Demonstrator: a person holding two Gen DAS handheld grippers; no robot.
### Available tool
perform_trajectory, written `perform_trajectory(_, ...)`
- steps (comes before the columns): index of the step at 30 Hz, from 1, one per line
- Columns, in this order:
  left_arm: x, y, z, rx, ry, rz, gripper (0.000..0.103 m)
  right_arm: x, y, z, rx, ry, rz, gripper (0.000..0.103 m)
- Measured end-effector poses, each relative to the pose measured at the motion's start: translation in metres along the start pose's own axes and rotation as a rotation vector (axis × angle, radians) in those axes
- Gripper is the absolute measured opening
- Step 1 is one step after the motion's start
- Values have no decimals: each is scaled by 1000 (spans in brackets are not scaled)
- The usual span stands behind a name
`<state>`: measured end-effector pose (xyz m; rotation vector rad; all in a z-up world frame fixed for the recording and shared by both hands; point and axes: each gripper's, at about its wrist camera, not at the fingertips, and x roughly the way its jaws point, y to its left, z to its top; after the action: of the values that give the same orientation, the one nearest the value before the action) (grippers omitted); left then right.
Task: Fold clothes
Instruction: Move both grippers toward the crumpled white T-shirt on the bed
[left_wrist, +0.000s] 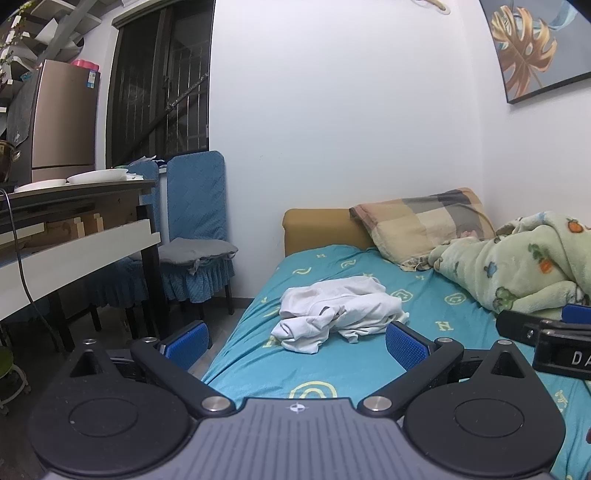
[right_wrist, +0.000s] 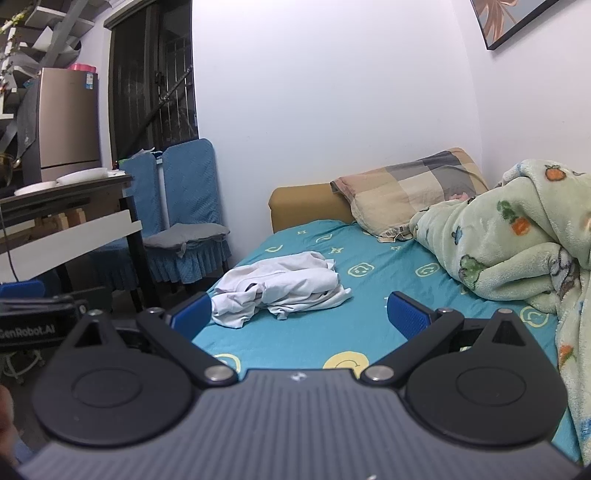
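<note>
Both tools hang with their blue pads spread wide and nothing between them: the left gripper (left_wrist: 295, 343) and the right gripper (right_wrist: 299, 314), side by side over the near end of the bed (left_wrist: 332, 365). Beyond them one white garment (left_wrist: 338, 314) lies in a crumpled heap on the teal sheet, towards the bed's left edge, about midway along it. It looks light, soft and limp, so I judge it will sag and bunch; a hem or corner at the heap's rim seems the best hold. Farther off lie one checked pillow (left_wrist: 424, 221) and one green blanket (left_wrist: 517, 269).
</note>
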<state>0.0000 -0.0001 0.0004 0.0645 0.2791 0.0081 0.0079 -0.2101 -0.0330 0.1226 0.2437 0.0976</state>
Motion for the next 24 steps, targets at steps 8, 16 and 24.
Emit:
perform_trajectory(8,-2,2,-9,-20,-18,11,103,6,-8,-2,9,4,-6,103)
perform_trajectory(16,9,-5,-25,-2,1,21,103,0,-2,2,31,-10,2,103)
perform_trajectory(24,12,-15,-28,41,13,30,103,1,-9,0,61,-6,19,103)
